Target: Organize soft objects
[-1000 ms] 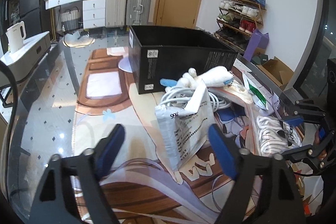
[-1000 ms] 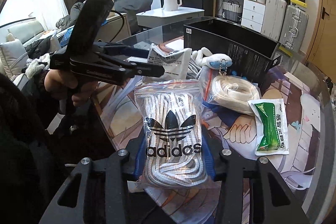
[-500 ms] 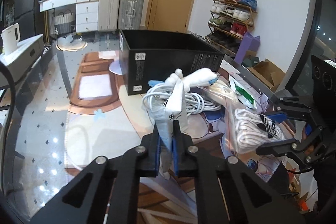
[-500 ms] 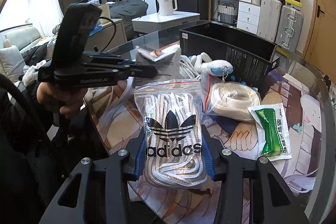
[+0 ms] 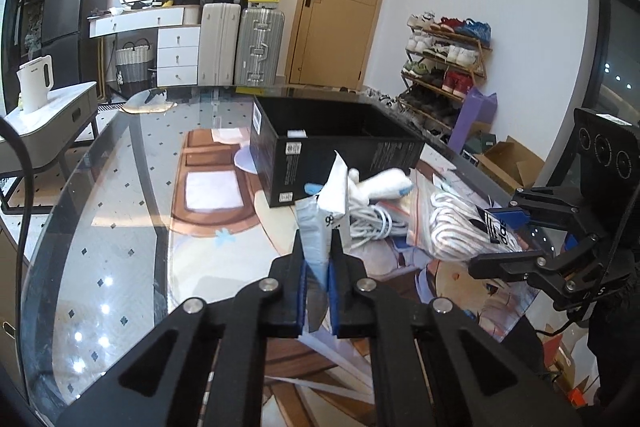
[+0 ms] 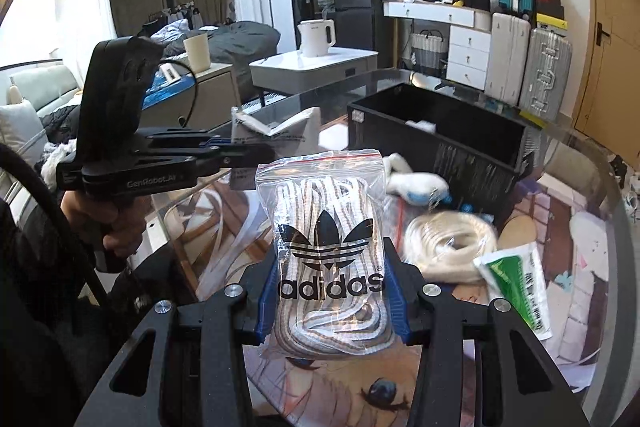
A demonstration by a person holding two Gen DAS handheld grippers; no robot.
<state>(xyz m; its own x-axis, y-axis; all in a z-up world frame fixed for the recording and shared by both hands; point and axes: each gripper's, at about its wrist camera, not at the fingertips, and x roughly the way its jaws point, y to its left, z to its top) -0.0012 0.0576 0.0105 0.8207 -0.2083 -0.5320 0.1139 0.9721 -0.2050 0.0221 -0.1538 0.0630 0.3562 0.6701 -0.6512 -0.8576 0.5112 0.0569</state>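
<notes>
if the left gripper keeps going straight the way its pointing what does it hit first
Probably the black box. The left gripper, shut on the white packet, points over the coiled white cable and plush toy toward the box's near wall. Depth is unclear; lower down, the cable would come first.

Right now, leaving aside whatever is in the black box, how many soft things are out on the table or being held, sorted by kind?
Clear zip bags of cord: 2 (adidas lace bag, cream cord bag)
Flat packets: 2 (white packet, green sachet)
Plush toys: 1 (white plush)
Loose cable coils: 1 (white cable)
Total: 6
</notes>
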